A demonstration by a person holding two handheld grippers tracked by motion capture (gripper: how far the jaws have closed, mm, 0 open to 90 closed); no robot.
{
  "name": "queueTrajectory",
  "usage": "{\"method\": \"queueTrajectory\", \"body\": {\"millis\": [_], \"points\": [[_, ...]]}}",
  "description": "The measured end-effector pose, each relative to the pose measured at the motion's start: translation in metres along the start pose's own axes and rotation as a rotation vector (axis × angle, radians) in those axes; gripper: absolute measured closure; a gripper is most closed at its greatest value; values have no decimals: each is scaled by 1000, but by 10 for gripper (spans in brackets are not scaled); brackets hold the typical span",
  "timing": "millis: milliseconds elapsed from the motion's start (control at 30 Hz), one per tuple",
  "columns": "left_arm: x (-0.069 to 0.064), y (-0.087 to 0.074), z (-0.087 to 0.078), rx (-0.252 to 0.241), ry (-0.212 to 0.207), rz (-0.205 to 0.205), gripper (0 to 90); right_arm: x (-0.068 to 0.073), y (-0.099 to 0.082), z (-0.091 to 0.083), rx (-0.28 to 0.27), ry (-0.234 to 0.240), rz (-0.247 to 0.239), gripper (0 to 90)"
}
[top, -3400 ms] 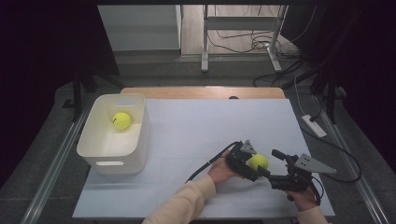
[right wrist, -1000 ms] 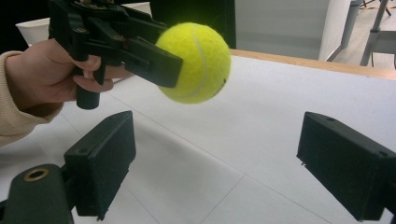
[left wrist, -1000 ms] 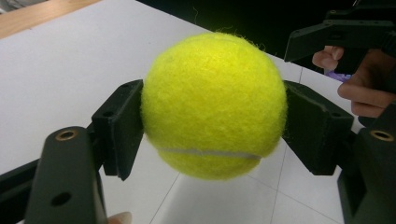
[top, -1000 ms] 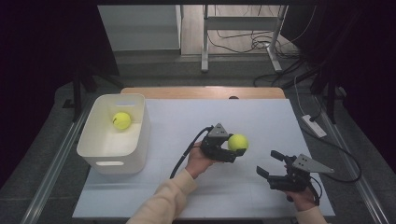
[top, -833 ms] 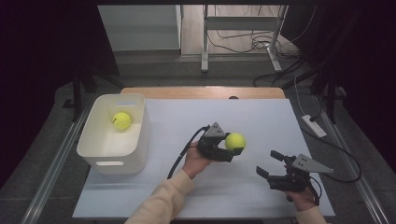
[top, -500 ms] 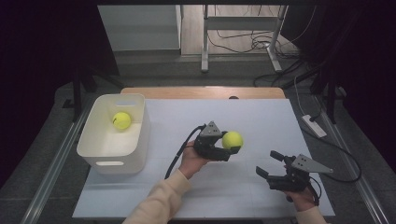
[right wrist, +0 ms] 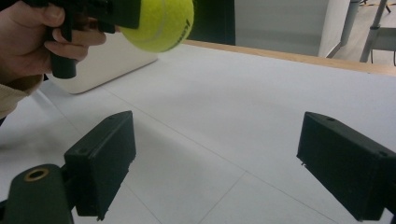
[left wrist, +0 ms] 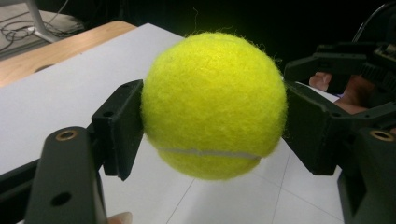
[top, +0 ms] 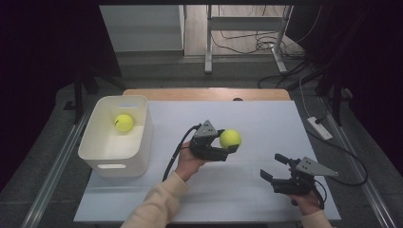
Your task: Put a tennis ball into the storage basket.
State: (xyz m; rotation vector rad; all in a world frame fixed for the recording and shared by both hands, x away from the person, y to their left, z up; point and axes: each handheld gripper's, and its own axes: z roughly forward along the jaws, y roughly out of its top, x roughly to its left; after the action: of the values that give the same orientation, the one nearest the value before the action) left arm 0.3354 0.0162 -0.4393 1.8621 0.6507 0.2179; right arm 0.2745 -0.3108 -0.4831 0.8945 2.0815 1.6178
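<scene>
A yellow tennis ball (top: 230, 138) (left wrist: 214, 105) (right wrist: 159, 23) hangs above the middle of the white table, with my left gripper (top: 227, 145) shut on it, a black jaw pressed on each side. A second tennis ball (top: 123, 122) lies inside the white bin (top: 138, 156) at the left. My right gripper (top: 274, 167) (right wrist: 219, 163) stands open near the front right of the table, nothing between its jaws. In the right gripper view the left hand and its held ball are at the top left.
The white mat (top: 266, 118) covers the wooden table (top: 199, 93), with bare room between the bin and the grippers. A power strip (top: 320, 128) and cables lie off the table's right edge. Metal rails run along both sides.
My left gripper has carried the ball a little to the left and upward, toward the bin. The right gripper has stayed where it was, still open.
</scene>
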Motion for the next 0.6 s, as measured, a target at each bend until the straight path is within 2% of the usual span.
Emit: {"method": "queueTrajectory", "body": {"millis": [600], "points": [[3,5,-19,-32,34,1,274,0,0,0,-2,6,5,117]]}}
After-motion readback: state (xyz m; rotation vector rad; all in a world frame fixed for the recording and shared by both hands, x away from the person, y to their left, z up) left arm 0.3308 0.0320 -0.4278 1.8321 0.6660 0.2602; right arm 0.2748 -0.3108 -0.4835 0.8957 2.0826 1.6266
